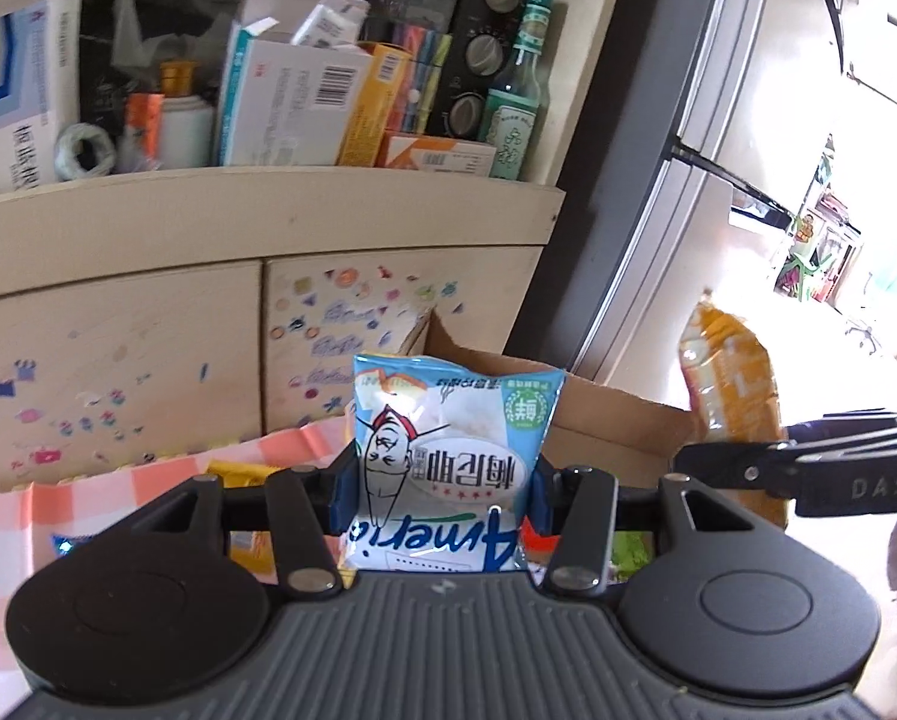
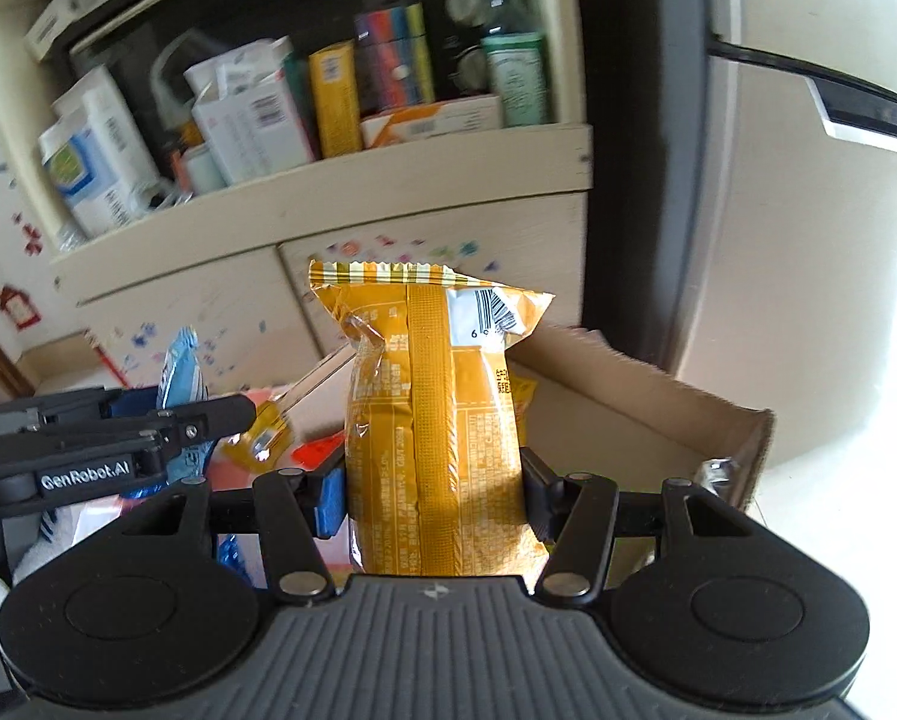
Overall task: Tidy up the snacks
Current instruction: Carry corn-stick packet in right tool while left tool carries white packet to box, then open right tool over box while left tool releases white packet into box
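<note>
Between the blue pads of the left gripper (image 1: 439,495) sits a light blue snack packet (image 1: 454,456), pinched at both sides and held upright, its print upside down to the camera and a cartoon face plain on the front. Over on the right, the right gripper (image 2: 433,495) is clamped on a tall orange snack packet (image 2: 436,432), seam side facing the lens, crimped top edge up and a barcode patch at the upper corner. Both packets are off the surface, carried side by side: from the left wrist the orange one shows at the right edge behind the other tool's dark fingers, and from the right wrist the blue one peeks out at the left, edge-on.

Just behind and below them, an open cardboard box (image 2: 658,414) with a raised flap, its far wall close to a cream cabinet (image 1: 148,330) whose doors are dotted with small stickers. Left of the box lies a pink-and-white checked cloth (image 1: 166,480), with more snack wrappers (image 2: 268,438) scattered on it, yellow and red among them.

Up on the cabinet's open shelf, a crowd of paper boxes (image 1: 292,102), a green glass bottle (image 1: 517,102) at the right end, and a black oven (image 1: 484,48) with three round knobs behind
</note>
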Motion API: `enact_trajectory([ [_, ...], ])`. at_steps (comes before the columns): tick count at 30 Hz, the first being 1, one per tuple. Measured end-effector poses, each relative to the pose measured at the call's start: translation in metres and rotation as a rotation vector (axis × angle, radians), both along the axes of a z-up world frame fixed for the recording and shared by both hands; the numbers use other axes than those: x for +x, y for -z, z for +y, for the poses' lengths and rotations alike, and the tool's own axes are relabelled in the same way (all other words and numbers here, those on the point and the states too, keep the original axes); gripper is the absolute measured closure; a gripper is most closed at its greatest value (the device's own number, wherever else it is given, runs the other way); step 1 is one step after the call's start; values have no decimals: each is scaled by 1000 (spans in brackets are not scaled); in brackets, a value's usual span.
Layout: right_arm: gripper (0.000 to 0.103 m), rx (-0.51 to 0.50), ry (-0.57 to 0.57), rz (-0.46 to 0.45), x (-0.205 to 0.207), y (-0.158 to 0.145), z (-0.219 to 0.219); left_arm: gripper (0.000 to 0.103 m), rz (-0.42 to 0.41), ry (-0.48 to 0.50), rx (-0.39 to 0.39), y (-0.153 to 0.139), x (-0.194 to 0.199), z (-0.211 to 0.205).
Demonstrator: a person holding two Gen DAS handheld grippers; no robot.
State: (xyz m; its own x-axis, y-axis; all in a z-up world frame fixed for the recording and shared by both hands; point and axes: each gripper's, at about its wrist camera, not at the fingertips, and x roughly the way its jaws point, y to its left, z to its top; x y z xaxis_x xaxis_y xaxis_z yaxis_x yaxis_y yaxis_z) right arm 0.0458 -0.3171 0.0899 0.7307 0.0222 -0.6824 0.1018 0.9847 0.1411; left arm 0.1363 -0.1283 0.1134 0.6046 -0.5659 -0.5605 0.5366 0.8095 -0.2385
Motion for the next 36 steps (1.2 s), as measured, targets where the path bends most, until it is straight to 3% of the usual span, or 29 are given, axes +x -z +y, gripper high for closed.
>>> enact_trajectory([
  [8, 41, 25, 132, 1, 4, 1, -20, 53, 10, 14, -26, 2, 20, -27],
  [17, 41, 36, 218, 31, 6, 10, -36, 52, 14, 47, -4, 18, 34, -65],
  [19, 40, 41, 243, 42, 8, 13, -40, 43, 7, 43, 6, 24, 36, -71],
  [21, 36, 46, 255, 45, 10, 15, -42, 19, -1, 35, 17, 28, 34, -75],
  [22, 32, 51, 258, 48, 10, 16, -42, 14, -2, 27, 22, 28, 33, -76],
  [24, 24, 62, 265, 37, 8, 14, -43, 12, -5, 26, 21, 24, 29, -76],
  [31, 21, 82, 259, 25, 7, 13, -42, 8, -34, 12, -14, -7, 19, -56],
  [36, 17, 89, 219, 24, 9, 13, -35, 8, -25, 7, 48, -8, 13, -39],
])
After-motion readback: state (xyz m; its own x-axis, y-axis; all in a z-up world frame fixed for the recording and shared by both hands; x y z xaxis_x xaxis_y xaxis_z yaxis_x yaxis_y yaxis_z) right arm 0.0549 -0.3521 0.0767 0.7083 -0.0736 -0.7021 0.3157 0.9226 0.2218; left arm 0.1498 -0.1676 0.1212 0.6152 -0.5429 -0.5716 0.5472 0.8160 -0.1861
